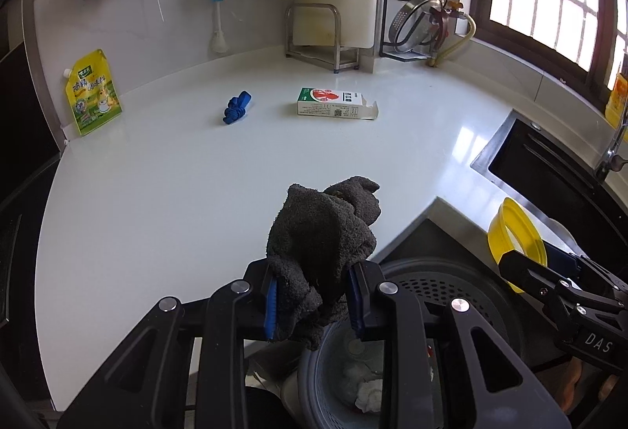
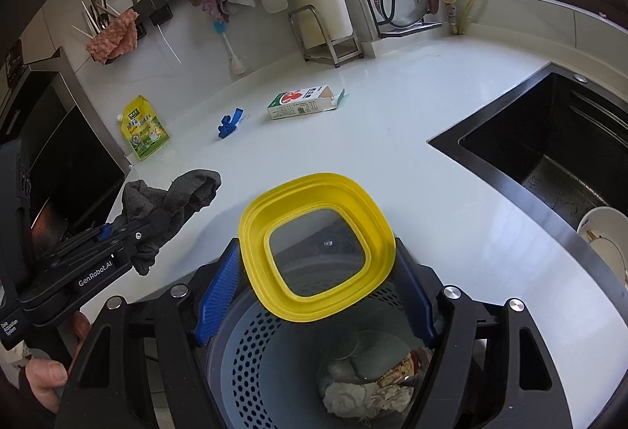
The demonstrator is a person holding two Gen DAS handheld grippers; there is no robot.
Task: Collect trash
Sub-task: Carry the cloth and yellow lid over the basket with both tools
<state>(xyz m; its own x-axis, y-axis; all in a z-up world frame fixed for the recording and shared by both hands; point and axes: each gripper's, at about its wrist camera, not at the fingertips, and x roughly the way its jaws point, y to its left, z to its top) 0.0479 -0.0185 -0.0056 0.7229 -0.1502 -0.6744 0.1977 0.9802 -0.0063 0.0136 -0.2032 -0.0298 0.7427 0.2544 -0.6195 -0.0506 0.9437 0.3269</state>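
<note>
Pinching a dark grey cloth (image 1: 322,244) between its blue pads, the left hand-held gripper (image 1: 314,295) holds it above the near edge of the white table (image 1: 176,174), just beside the perforated trash basket (image 2: 251,358) that stands below the edge and already contains crumpled paper and wrappers. The right hand-held gripper (image 2: 314,291) is closed on a yellow lid (image 2: 318,244) with a clear middle and holds it tilted over the basket opening. Farther back on the table lie a white and green carton (image 1: 333,103) with an open flap, a small blue wrapper (image 1: 236,107) and a yellow pouch (image 1: 92,91) leaning on the wall, all well apart from both grippers.
</note>
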